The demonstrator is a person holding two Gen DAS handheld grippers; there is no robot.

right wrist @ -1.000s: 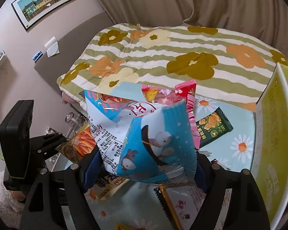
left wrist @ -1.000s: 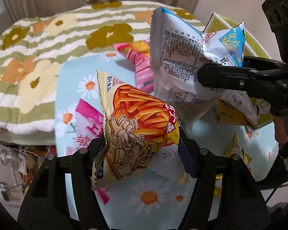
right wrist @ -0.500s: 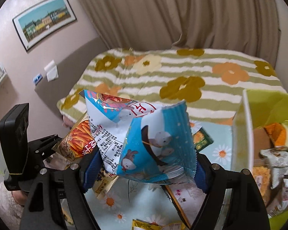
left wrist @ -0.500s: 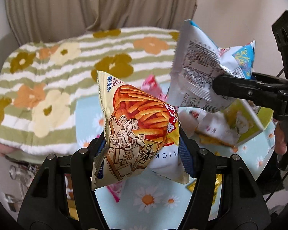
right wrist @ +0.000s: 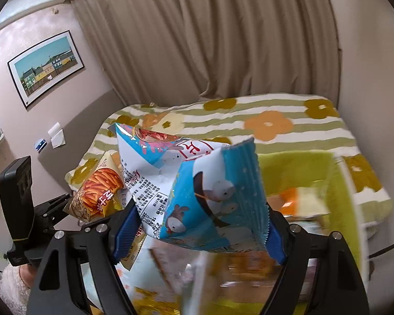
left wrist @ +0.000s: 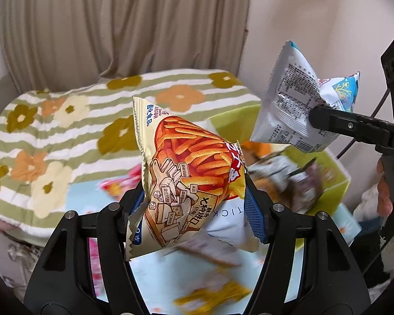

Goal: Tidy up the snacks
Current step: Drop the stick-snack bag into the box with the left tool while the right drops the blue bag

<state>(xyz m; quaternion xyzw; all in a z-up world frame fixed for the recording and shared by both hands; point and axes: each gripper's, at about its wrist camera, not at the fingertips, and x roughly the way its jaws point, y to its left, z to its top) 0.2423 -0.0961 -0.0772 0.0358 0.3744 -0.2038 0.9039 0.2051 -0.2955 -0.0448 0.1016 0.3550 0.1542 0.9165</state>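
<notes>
Betw. left gripper [left wrist: 194, 204] pads: stick-snack bag [left wrist: 186, 173], clamped; right gripper [right wrist: 202, 232] grips blue bag [right wrist: 205, 197].

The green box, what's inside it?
Inside the lime-green box, blurred snack packets show, some orange, some silvery. The blue and white penguin snack bag, held in the right gripper, covers part of the box, so the rest is hidden.
</notes>
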